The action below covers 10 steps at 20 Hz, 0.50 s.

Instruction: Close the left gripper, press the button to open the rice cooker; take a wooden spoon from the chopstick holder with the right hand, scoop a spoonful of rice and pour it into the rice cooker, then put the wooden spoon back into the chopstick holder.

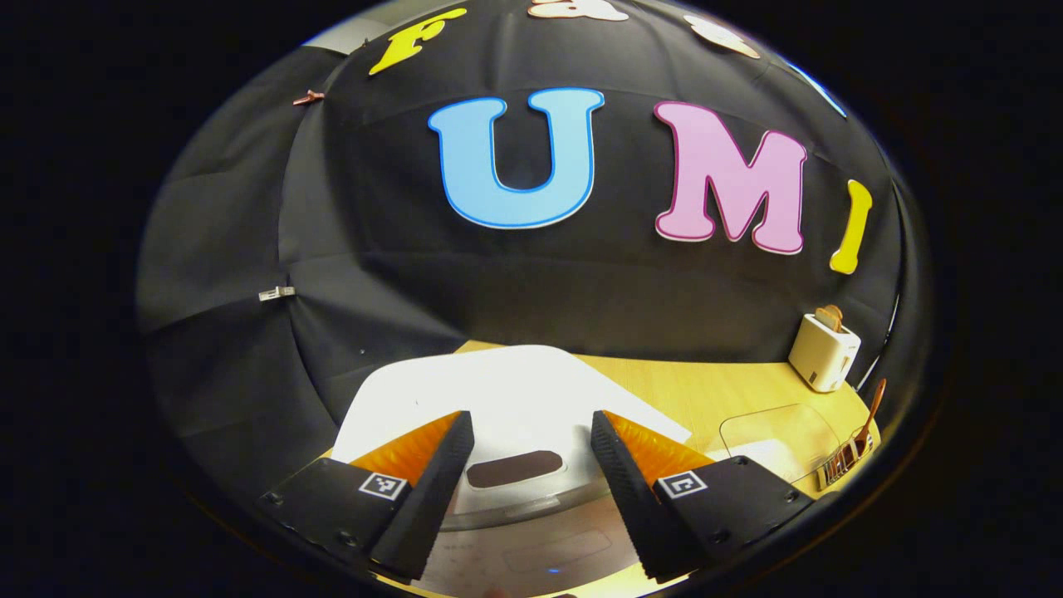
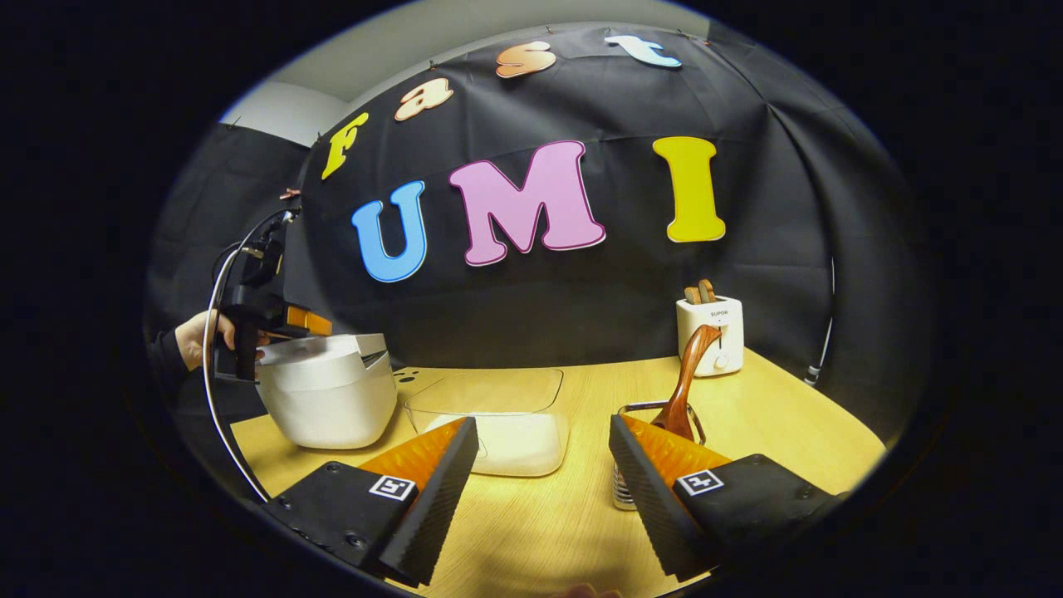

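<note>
The white rice cooker (image 1: 498, 390) lies directly under my left gripper (image 1: 529, 419), its lid down. My left gripper is open, and its fingers straddle the dark oval button (image 1: 513, 469) on the lid's front. In the right gripper view the rice cooker (image 2: 328, 399) stands at the left of the table, with the left gripper (image 2: 315, 322) hovering over its top, held by a hand (image 2: 195, 336). A wooden spoon (image 2: 685, 374) stands upright in the metal chopstick holder (image 2: 623, 494), just beyond the right finger of my open right gripper (image 2: 544, 423). The clear rice box (image 2: 498, 436) sits between the two.
A white toaster (image 2: 710, 332) with bread slices stands at the back right of the wooden table (image 2: 772, 415). The left gripper view shows the toaster (image 1: 822, 353), rice box (image 1: 781, 440) and chopstick holder (image 1: 847, 457) off to the right. A cable (image 2: 220, 415) hangs from the left gripper.
</note>
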Tool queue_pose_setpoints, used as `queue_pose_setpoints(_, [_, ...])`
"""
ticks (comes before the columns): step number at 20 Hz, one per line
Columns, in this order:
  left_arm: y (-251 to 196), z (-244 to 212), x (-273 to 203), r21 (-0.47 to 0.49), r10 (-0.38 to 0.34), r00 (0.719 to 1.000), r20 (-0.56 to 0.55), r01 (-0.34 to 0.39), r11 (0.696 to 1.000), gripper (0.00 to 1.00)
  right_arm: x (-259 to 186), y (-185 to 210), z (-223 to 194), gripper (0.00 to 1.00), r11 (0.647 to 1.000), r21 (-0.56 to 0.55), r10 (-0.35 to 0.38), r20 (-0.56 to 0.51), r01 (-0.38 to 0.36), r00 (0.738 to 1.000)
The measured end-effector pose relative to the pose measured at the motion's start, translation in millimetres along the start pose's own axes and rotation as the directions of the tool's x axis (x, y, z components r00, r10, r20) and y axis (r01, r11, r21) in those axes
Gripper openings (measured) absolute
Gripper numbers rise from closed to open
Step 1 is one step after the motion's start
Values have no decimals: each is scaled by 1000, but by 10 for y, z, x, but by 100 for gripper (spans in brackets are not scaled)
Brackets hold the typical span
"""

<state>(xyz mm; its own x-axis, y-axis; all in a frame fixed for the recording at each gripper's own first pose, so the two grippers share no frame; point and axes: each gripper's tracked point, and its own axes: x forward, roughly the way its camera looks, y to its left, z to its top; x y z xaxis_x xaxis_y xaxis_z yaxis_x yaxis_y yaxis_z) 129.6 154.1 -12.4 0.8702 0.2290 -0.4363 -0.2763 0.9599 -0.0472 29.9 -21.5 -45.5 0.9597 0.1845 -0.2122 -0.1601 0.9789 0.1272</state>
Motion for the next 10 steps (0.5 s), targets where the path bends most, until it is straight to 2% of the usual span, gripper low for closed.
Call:
queue_pose_setpoints(4, [-5,-72,54,-9,35,999,29,-34,999,92,-4,-48,-70,98,1000,12,-1,-9,1,1000])
queue_pose_setpoints(7, [-6,-71,56,-53,44,998,37,-42,998,92,-28,-120,-76,98,1000,23,-16,3,16,1000])
queue_pose_setpoints(10, [-13,-85,54,-17,59,997,43,-58,998,91,-16,-139,-84,98,998,59,-26,12,25,1000])
